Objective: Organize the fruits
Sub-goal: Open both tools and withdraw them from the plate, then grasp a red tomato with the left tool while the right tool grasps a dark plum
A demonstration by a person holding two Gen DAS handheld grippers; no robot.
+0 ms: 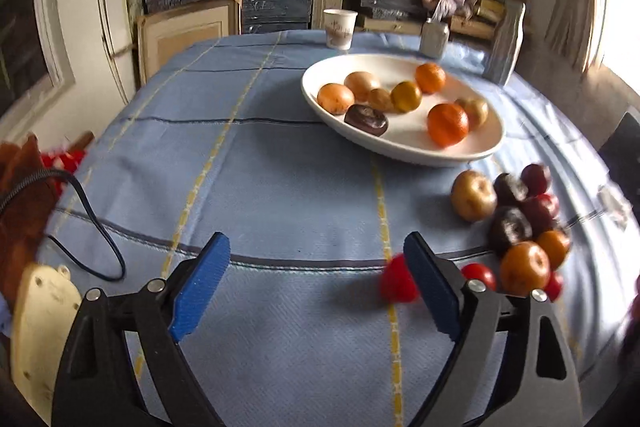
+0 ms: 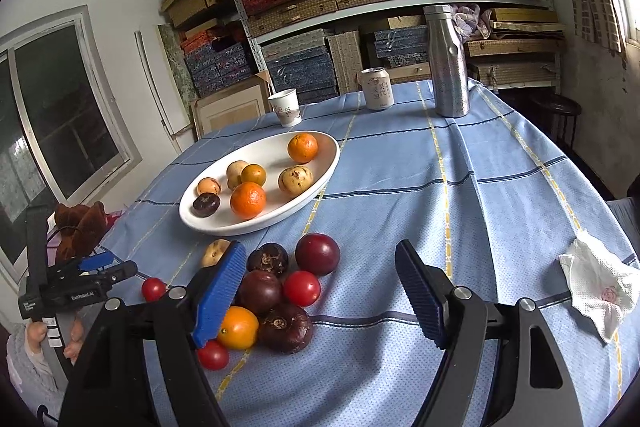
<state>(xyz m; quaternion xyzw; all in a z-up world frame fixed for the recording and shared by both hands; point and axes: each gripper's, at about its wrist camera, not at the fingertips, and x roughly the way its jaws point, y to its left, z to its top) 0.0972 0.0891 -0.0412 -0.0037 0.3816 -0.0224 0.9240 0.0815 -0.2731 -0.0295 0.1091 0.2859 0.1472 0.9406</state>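
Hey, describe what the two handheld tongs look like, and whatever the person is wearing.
Both tongs, left tongs and right tongs, have black angular arms with silver pivot bolts and ribbed blue pads. In the right wrist view, the left tool's black body carries small white lettering, too small to read, and white bands on its handle. A pale sleeve shows near its grip.

Right gripper (image 2: 320, 291) fingers apart, fruit pile (image 2: 272, 291) beside, white plate (image 2: 320, 171) beyond

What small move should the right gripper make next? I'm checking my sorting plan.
Probably ease the right gripper forward and leftward over the red tomato in the loose pile. Its fingers stand open and empty, the pile lies by its left finger, and the white bowl has room.
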